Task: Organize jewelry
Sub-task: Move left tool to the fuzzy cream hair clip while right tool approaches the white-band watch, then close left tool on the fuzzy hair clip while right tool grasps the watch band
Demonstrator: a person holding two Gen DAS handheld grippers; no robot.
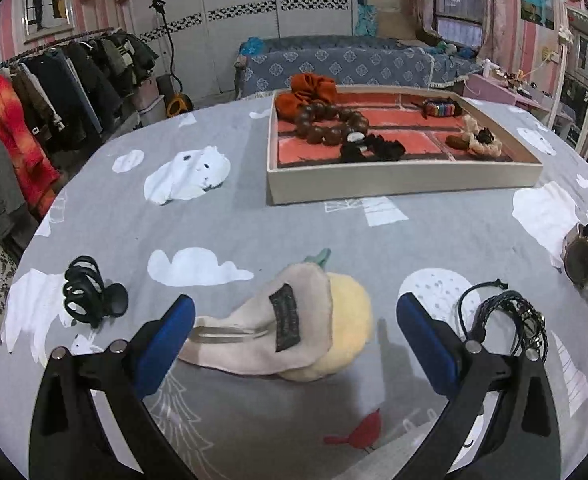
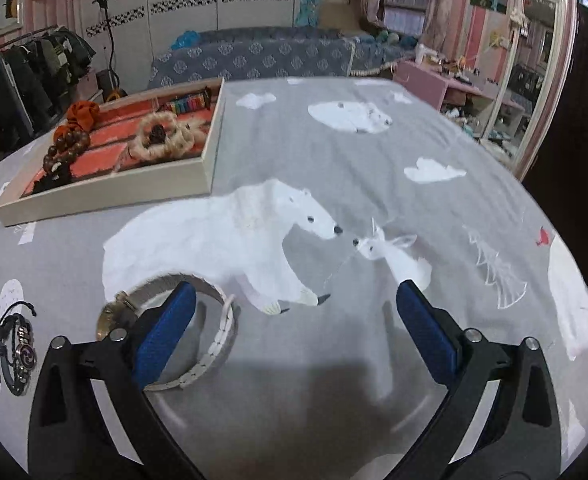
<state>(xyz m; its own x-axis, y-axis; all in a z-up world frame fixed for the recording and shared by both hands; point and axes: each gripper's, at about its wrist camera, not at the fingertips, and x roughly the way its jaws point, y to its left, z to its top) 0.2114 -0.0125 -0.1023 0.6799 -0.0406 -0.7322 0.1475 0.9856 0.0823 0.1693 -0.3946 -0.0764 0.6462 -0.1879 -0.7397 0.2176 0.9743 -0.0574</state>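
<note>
My left gripper [image 1: 295, 304] is open just above the grey bedspread. A beige felt hair clip with a yellow pompom [image 1: 294, 328] lies between its blue pads [image 1: 166, 340] without being pressed. To the left lies a black claw clip [image 1: 90, 292], and to the right black braided bracelets [image 1: 505, 316]. My right gripper [image 2: 295, 291] is also open and holds nothing. Its left finger [image 2: 166, 336] hangs over the loop of a wristwatch with a white band [image 2: 222, 336]. A black bracelet [image 2: 18, 348] lies further left.
A shallow wooden tray [image 1: 397, 184] [image 2: 106, 196] with a red lining holds brown beads, an orange scrunchie, a black scrunchie and a cream one. The watch [image 1: 581, 258] also shows at the left wrist view's right edge. A clothes rack [image 1: 54, 92] stands left of the bed.
</note>
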